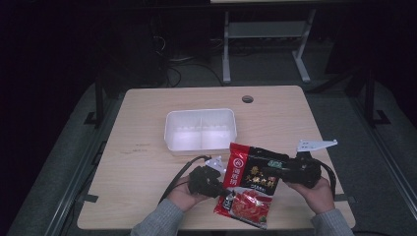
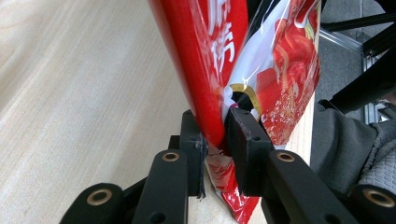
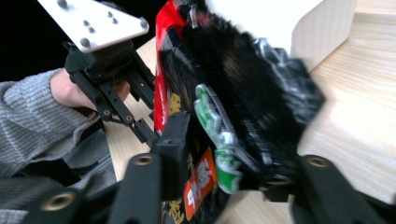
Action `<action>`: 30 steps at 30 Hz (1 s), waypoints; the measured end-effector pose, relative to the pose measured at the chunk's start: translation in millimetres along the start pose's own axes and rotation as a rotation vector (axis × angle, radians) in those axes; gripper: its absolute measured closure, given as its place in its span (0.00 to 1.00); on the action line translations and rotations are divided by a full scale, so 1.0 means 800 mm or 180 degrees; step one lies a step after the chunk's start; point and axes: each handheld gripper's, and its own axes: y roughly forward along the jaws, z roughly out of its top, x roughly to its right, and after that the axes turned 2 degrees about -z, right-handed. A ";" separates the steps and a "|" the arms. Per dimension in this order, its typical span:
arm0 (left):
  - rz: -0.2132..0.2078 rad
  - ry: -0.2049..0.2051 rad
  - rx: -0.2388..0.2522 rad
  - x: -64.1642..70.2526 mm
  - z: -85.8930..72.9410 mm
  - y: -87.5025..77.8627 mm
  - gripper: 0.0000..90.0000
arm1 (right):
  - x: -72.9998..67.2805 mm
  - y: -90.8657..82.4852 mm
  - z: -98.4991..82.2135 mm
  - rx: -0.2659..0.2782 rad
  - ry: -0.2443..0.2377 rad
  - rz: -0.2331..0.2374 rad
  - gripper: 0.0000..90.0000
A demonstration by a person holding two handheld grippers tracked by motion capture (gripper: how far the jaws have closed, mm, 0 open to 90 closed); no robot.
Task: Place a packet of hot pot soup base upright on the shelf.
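Observation:
A red and black food packet (image 1: pixel 252 183) with white and gold lettering hangs over the near edge of the wooden table (image 1: pixel 147 162), held between both grippers. My left gripper (image 1: pixel 219 183) is shut on its left edge; the left gripper view shows both pads pinching the red packet (image 2: pixel 219 84) at my left gripper (image 2: pixel 217 140). My right gripper (image 1: pixel 287 169) is shut on the packet's right, black side. In the right gripper view the black and green part of the packet (image 3: pixel 224 112) sits between the jaws of my right gripper (image 3: pixel 229 168), blurred.
A white two-compartment plastic container (image 1: pixel 200 130) stands on the table just behind the packet, also seen as a white container (image 3: pixel 280 21) beyond the right gripper. A round cable hole (image 1: pixel 247 99) lies at the table's far edge. Dark floor and a desk frame (image 1: pixel 265 44) lie beyond.

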 end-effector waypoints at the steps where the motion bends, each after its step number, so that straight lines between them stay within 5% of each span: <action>1: -0.0002 0.0002 0.0002 0.000 0.000 0.000 0.84 | 0.001 0.000 0.000 0.0007 0.0017 0.0019 0.72; 9: -0.0002 0.0017 0.0033 0.000 -0.003 -0.003 0.76 | -0.001 -0.002 0.001 0.0008 0.0065 0.0071 0.79; 16: 0.0208 -0.0011 0.0094 0.001 -0.018 -0.021 0.66 | -0.016 -0.003 0.008 -0.0011 0.0010 -0.0043 0.80; 22: 0.0253 0.0010 0.0158 0.010 -0.033 -0.035 0.63 | -0.027 -0.007 0.016 0.0023 -0.0018 -0.0124 0.80; 30: 0.0445 0.0044 0.0068 0.015 -0.053 -0.047 0.59 | -0.038 -0.015 0.029 0.0077 -0.0064 -0.0222 0.80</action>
